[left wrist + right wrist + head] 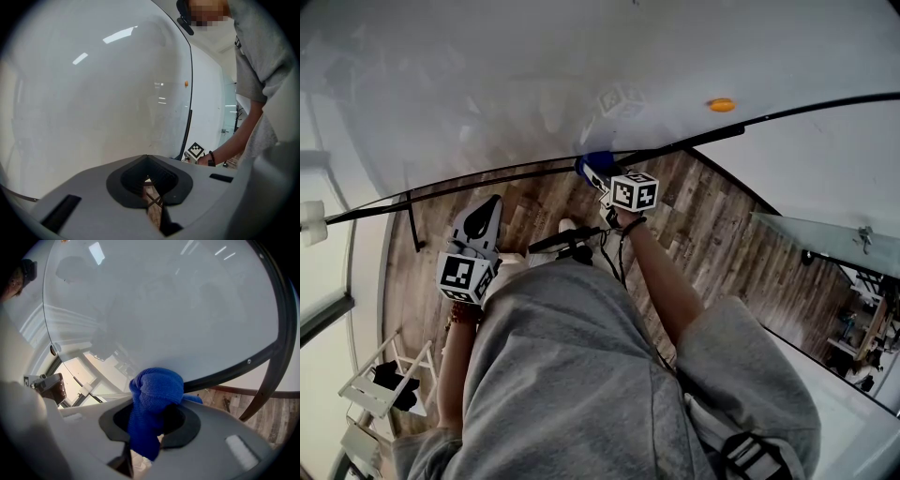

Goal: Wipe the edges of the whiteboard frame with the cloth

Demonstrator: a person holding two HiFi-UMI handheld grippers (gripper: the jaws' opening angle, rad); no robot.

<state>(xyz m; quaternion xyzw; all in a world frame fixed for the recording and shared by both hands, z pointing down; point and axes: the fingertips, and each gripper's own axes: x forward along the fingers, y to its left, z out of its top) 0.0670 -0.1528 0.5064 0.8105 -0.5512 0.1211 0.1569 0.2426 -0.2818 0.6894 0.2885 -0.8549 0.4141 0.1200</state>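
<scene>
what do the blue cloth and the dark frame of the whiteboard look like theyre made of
Cloth: soft knitted or microfibre fabric, matte, going by its fine ribbed weave and bunched folds. Frame: probably dark painted metal or plastic; smooth, glossy, with a screw head.

Head view, legend. Wood-plank floor point(712, 225): brown boards ran below and ahead of you, and showed again at the lower right of the right gripper view point(276, 413). Orange oval dot point(722, 105): it sat well above the floor's far edge, small and alone; the left gripper view point(186, 84) caught it too. White rack point(370, 389): it stood on the floor at lower left, carrying a dark item point(394, 380) too small to identify. Glass panel point(825, 244): it lay at right. Your grey top point(581, 375) filled the foreground.
</scene>
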